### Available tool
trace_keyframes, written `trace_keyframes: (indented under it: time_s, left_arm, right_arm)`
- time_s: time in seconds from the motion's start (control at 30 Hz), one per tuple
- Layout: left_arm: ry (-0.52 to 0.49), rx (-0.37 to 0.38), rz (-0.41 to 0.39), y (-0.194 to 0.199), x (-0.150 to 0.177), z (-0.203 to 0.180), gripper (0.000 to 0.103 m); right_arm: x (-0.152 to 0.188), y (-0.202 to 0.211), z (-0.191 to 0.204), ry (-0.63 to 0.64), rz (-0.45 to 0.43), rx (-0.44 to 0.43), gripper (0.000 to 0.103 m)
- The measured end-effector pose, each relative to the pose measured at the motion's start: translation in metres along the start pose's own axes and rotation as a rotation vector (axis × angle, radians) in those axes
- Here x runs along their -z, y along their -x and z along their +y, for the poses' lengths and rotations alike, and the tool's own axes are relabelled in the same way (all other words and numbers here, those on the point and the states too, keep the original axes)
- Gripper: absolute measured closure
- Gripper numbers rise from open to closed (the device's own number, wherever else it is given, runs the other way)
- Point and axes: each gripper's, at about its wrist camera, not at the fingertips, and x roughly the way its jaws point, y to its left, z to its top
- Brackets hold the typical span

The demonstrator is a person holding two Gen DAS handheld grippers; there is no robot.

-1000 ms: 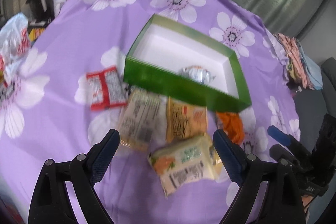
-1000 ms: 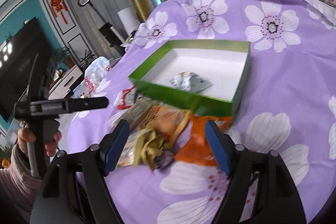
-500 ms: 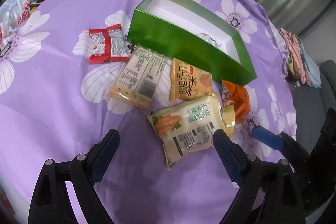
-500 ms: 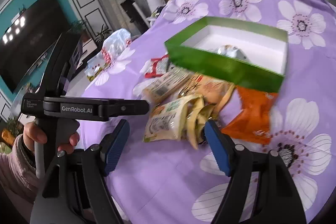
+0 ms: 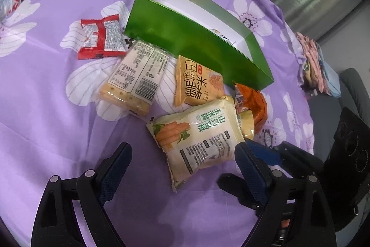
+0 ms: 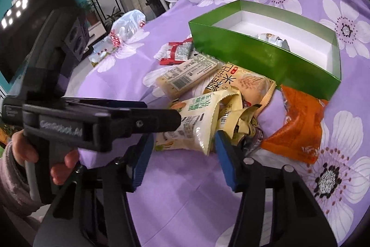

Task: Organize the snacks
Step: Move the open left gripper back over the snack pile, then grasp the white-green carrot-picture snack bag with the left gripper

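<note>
A green box [image 5: 194,43] with a white inside stands on the purple flowered cloth and holds one silver packet [image 6: 272,38]. In front of it lie a red packet [image 5: 101,38], a cracker pack [image 5: 136,75], an orange-yellow packet [image 5: 196,85], an orange bag [image 5: 252,101] and a pale carrot-print bag [image 5: 198,140]. My left gripper [image 5: 182,161] is open, its fingers either side of the carrot-print bag's near end. My right gripper [image 6: 182,149] is open, low over the cloth, at the same bag [image 6: 192,126] from the other side.
A clear plastic bag [image 6: 129,22] lies at the table's far edge. A pile of cloth [image 5: 316,66] sits on a seat beyond the table. A TV and cabinet stand in the room behind. The left gripper's body [image 6: 92,119] crosses the right wrist view.
Both grippers have come down and closer to the snack pile. The carrot-print bag now lies between the left fingers, and the right gripper has closed in on it.
</note>
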Motion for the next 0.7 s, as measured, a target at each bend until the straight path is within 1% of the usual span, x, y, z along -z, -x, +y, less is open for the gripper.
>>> trace_keyframes:
  time_s: [0.1,0.17,0.23,0.27,0.3,0.33,0.37,0.4,0.43,0.5,0.6,0.63,0.7]
  left_arm:
    - [0.007,0.014,0.005,-0.005,-0.001,0.001,0.013]
    - [0.004,0.017,0.010,-0.008,0.000,0.001,0.020]
    - [0.016,0.029,0.019,-0.012,0.000,0.002,0.032]
    - [0.023,0.039,0.022,-0.013,0.000,0.003,0.034]
    - [0.026,0.040,0.023,-0.014,0.000,0.003,0.034]
    - [0.023,0.041,0.024,-0.015,0.001,0.004,0.037]
    - [0.021,0.042,0.027,-0.016,0.001,0.003,0.041]
    - [0.024,0.043,0.030,-0.016,0.001,0.003,0.048]
    - [0.024,0.037,0.028,-0.016,0.002,0.003,0.052]
    - [0.019,0.029,0.023,-0.015,0.003,0.004,0.056]
    - [0.013,0.029,0.016,-0.011,0.004,0.002,0.060]
    - [0.001,0.021,0.010,-0.008,0.005,-0.001,0.062]
    - [-0.034,0.002,-0.009,-0.002,0.005,-0.009,0.062]
  right_arm:
    - [-0.002,-0.008,0.000,0.022,0.012,0.013,0.054]
    - [-0.003,-0.011,0.002,0.033,0.019,0.016,0.056]
    - [-0.004,-0.015,0.003,0.043,0.031,0.021,0.060]
    - [-0.005,-0.017,0.003,0.045,0.037,0.024,0.064]
    - [-0.005,-0.019,0.003,0.047,0.045,0.023,0.066]
    - [-0.005,-0.020,0.003,0.049,0.049,0.022,0.068]
    - [-0.004,-0.023,0.003,0.052,0.062,0.023,0.073]
    - [-0.003,-0.025,0.003,0.052,0.070,0.025,0.077]
    - [-0.002,-0.028,0.002,0.052,0.081,0.024,0.077]
    - [0.000,-0.029,0.002,0.047,0.079,0.021,0.078]
    - [0.001,-0.024,0.001,0.017,0.061,0.004,0.081]
    - [0.001,-0.023,0.001,0.016,0.057,0.001,0.081]
    - [0.000,-0.018,0.005,0.026,0.042,0.003,0.082]
